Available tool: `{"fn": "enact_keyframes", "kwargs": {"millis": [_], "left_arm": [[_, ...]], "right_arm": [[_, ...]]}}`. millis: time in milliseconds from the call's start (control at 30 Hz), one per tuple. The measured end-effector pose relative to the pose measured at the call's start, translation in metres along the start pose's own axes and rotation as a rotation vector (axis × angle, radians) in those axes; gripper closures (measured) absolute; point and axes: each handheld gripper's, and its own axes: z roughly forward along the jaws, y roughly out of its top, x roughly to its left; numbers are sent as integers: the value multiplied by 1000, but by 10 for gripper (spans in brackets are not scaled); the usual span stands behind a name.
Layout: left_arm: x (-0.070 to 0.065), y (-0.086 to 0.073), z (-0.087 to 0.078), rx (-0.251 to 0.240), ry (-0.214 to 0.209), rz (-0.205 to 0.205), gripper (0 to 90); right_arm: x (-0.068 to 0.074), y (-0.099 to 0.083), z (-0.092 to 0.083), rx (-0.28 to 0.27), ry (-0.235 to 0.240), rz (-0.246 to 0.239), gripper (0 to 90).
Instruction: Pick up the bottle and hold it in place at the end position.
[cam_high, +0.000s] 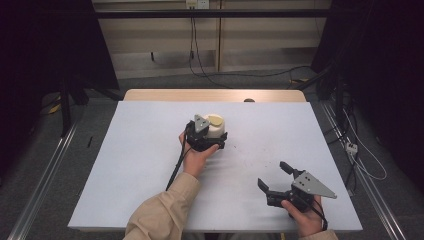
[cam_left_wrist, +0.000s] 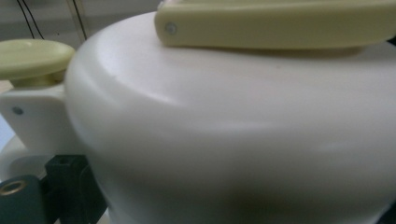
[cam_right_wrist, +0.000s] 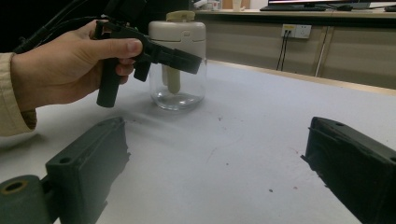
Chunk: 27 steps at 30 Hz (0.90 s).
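One container (cam_high: 216, 126), white body with a pale-yellow lid and a clear glass base, stands upright near the centre of the table (cam_high: 140, 165). Left gripper (cam_high: 207, 141): pressed against the container from its 6 o'clock side, jaws around the white body; whether they clamp it, I cannot tell. Right gripper (cam_high: 273, 176): jaws spread wide, empty, well apart at 4 o'clock from the container, which lies at its 11 o'clock. Nearer hand: left. Container's long axis: vertical.
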Motion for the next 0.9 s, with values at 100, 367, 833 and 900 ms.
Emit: {"fn": "enact_keyframes", "kwargs": {"millis": [100,367,833,900], "left_arm": [[0,-1,1,2,3,4,53],[0,-1,1,-3,5,3,53],[-1,-3,2,-21,2,26,52],[-3,-3,2,-16,3,58,51]], "right_arm": [[0,0,0,0,2,-1,50],[0,0,0,-1,3,-1,49],[1,0,1,5,2,-2,49],[1,0,2,7,6,0,49]]}}
